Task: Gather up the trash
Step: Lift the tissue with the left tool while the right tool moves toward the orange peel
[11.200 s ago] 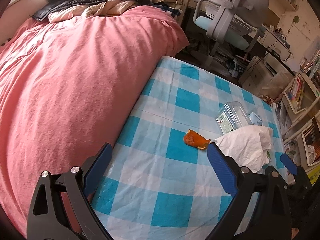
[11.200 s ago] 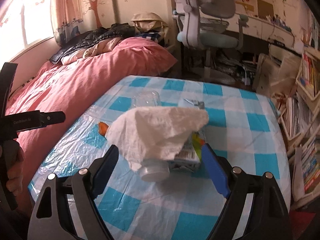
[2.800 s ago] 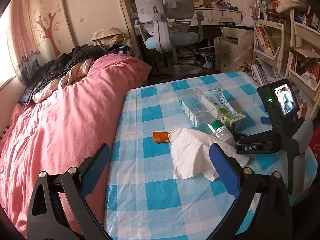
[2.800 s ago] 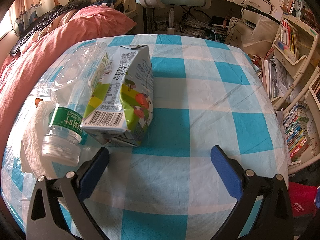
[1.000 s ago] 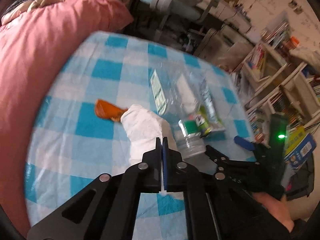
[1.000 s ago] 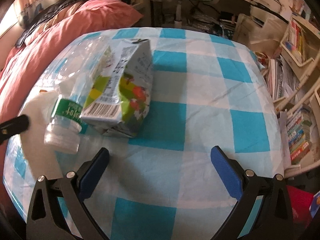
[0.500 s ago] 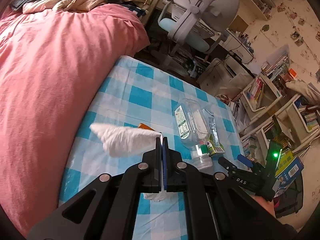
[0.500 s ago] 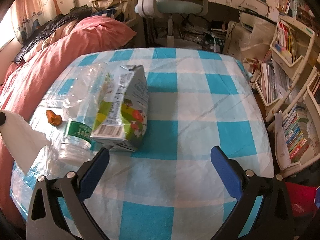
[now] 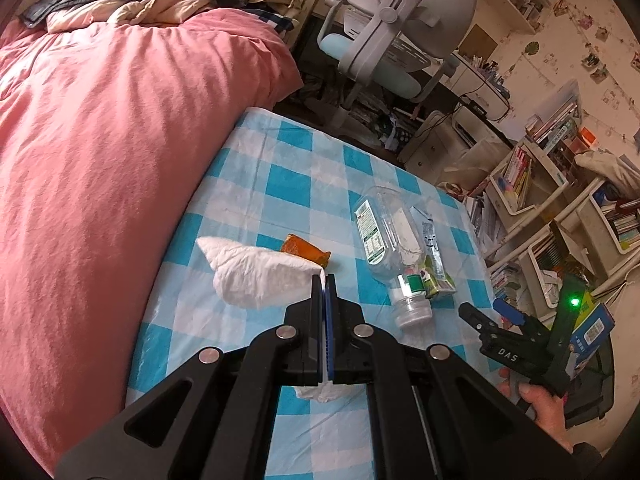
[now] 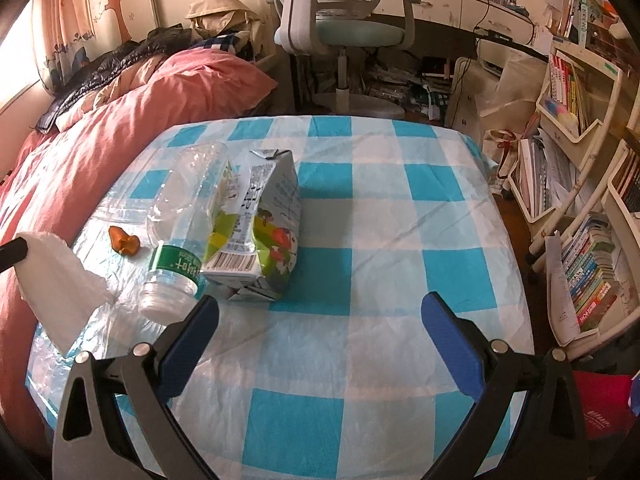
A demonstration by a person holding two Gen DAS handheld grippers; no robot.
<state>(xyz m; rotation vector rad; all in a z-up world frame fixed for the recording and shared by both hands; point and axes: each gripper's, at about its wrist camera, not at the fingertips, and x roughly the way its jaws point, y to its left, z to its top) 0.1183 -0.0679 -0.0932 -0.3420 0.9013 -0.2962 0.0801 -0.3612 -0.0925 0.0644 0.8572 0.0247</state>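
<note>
My left gripper (image 9: 324, 277) is shut on a crumpled white tissue (image 9: 256, 272), which hangs lifted above the checked table (image 9: 280, 160). The same tissue (image 10: 60, 292) shows at the left edge of the right wrist view. An orange scrap (image 9: 305, 251) lies just beyond it. A crushed clear plastic bottle (image 10: 182, 216) with a green label lies on its side against a flattened juice carton (image 10: 260, 224). My right gripper (image 10: 320, 316) stands open just in front of the carton, nothing between its fingers. It appears in the left wrist view as the right gripper (image 9: 486, 312), held by a hand.
A pink duvet (image 9: 100, 140) borders the table's left side. A grey and teal desk chair (image 10: 344, 20) stands beyond the far edge. Shelves of books (image 10: 576, 160) line the right side. A red bag (image 10: 600, 408) sits low at the right.
The tissue has come up off the table in my left gripper and swung left, uncovering the orange scrap and the bottle. The right gripper stays open and has drawn back slightly.
</note>
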